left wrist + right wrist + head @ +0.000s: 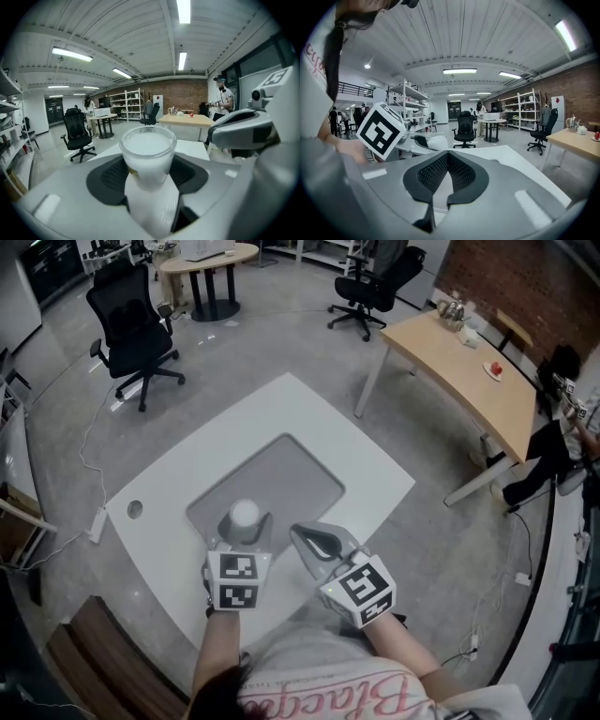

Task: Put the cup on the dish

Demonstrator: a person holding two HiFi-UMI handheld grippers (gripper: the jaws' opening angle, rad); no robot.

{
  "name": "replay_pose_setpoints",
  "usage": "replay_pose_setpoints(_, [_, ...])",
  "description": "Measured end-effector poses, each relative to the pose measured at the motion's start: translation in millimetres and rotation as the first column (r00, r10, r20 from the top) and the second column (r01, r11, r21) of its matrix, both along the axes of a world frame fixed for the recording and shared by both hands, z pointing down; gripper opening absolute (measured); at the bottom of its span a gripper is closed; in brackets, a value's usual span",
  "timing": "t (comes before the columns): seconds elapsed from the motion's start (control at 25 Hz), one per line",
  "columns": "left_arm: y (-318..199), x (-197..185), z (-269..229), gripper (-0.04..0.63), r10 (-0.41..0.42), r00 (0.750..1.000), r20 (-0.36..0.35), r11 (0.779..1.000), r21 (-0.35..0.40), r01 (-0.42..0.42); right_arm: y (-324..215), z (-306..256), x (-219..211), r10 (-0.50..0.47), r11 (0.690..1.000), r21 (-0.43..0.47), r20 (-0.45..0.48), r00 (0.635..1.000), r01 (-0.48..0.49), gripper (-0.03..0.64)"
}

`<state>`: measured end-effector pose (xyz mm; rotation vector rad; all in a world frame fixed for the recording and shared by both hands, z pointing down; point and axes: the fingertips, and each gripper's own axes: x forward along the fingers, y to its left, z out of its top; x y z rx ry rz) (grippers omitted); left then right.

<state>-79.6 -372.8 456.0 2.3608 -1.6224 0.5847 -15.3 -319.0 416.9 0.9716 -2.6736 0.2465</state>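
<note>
White desk [370, 470], grey mat [300, 474] ahead of both tongs; no dish sighted. Left tongs [149, 183] clamp the cup [147, 145] upright; right tongs [446, 174] closed, empty. Recommendation: hold cup level, locate dish first.

One white table [291, 404], with one grey mat [300, 474] on it. Above the white table, one cup [245, 514] and two grippers (left gripper [246, 529], right gripper [302, 534]). Beyond the white table, two black office chairs [136, 320] [375, 277], one wooden desk [469, 362], one round table [211, 261].
</note>
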Motion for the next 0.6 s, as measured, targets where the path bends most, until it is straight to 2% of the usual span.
replay_pose_setpoints(0.24, [22.8, 2.8, -30.3, 0.256, 0.001, 1.000, 0.027, 0.998, 0.062, -0.003, 8.2, -8.5, -5.1, 0.025, 0.999, 0.027, -0.013, 1.000, -0.025, 0.000])
replay_pose_setpoints(0.36, [31.7, 3.7, -35.6, 0.256, 0.002, 1.000, 0.017, 0.998, 0.056, -0.003, 6.7, -13.3, -2.6, 0.054, 0.998, 0.048, -0.033, 0.998, -0.052, 0.002])
replay_pose_setpoints(0.6, [42.2, 0.1, -41.5, 0.256, -0.008, 1.000, -0.012, 0.998, 0.054, 0.009, 12.2, -25.1, -9.9, 0.039, 0.996, 0.078, -0.019, 0.999, -0.037, 0.000])
